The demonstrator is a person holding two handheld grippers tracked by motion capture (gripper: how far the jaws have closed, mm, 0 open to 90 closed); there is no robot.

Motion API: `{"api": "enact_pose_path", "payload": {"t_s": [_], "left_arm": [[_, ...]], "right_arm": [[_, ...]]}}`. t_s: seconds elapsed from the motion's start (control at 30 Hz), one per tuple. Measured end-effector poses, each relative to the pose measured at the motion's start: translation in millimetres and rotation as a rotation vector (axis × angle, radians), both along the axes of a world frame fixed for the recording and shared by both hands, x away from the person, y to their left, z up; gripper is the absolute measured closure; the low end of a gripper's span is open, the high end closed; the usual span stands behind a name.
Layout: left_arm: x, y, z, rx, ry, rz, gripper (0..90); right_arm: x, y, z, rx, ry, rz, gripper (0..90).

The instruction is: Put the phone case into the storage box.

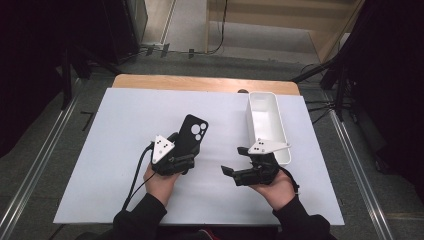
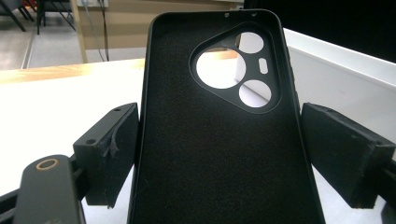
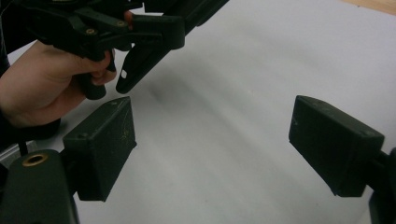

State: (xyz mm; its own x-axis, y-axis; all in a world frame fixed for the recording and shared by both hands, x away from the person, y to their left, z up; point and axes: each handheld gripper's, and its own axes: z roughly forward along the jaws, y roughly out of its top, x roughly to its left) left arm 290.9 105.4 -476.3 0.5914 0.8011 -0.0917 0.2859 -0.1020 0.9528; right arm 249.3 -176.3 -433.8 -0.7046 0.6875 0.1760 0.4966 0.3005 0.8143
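My left gripper (image 1: 184, 151) is shut on the lower end of a black phone case (image 1: 193, 131), which it holds just above the white table sheet, left of centre. In the left gripper view the case (image 2: 219, 154) stands upright between the two jaws with its felt-lined inside and its camera cutout (image 2: 236, 70) towards me. My right gripper (image 1: 234, 160) is open, holds nothing and points left towards the case. In the right gripper view its pads (image 3: 100, 144) stand wide apart over bare sheet, and the left hand (image 3: 42, 88) with the case (image 3: 140, 63) appears at the upper left.
A long, empty white bin (image 1: 267, 122) stands at the right of the sheet, just beyond my right gripper; its wall (image 2: 345, 70) rises behind the case. The white sheet (image 1: 115, 150) covers a wooden table (image 1: 200, 82). Dark stands and cables line the floor around it.
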Motion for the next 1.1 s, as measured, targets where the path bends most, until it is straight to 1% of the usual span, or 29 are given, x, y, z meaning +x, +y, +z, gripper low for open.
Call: {"api": "enact_pose_path", "payload": {"t_s": [0.1,0.17,0.37,0.47,0.57,0.63,0.67,0.87,0.97,1.0,1.1], "left_arm": [[0.2,-0.8,-0.8,-0.004,0.003,-0.001,14.1],[0.2,-1.0,-1.2,0.001,0.005,-0.003,14.1],[-0.5,-2.3,-1.1,-0.004,-0.003,0.001,14.1],[-0.8,-2.6,-1.3,-0.007,-0.003,0.001,14.1],[-1.6,-3.2,-1.3,-0.009,-0.008,0.001,14.1],[-2.3,-3.4,-1.2,-0.011,-0.011,-0.001,14.1],[-2.7,-3.6,-1.2,-0.008,-0.015,0.002,14.1],[-3.3,-3.8,-1.0,-0.016,-0.026,0.000,14.1],[-3.1,-4.9,-1.5,-0.019,-0.035,0.002,14.1],[-2.9,-5.4,-1.9,-0.020,-0.038,0.001,14.1],[-3.6,-6.0,-2.3,-0.014,-0.034,-0.003,14.1]], "right_arm": [[5.9,4.8,4.0,0.003,0.003,-0.004,13.2],[8.6,6.4,6.2,0.007,0.009,-0.009,13.2],[17.1,11.2,10.4,0.009,0.020,-0.029,13.2],[22.1,12.1,13.1,0.047,0.043,-0.041,13.2],[25.7,13.1,14.9,0.055,0.048,-0.045,13.2],[28.5,13.6,15.9,0.063,0.056,-0.048,13.2],[29.5,14.2,16.4,0.067,0.068,-0.050,13.2],[37.5,18.7,16.3,0.070,0.078,-0.054,13.2],[40.5,20.7,16.7,0.063,0.058,-0.055,13.2],[41.5,21.5,17.2,0.067,0.064,-0.062,13.2],[45.9,22.8,18.0,0.083,0.069,-0.060,13.2]]}}
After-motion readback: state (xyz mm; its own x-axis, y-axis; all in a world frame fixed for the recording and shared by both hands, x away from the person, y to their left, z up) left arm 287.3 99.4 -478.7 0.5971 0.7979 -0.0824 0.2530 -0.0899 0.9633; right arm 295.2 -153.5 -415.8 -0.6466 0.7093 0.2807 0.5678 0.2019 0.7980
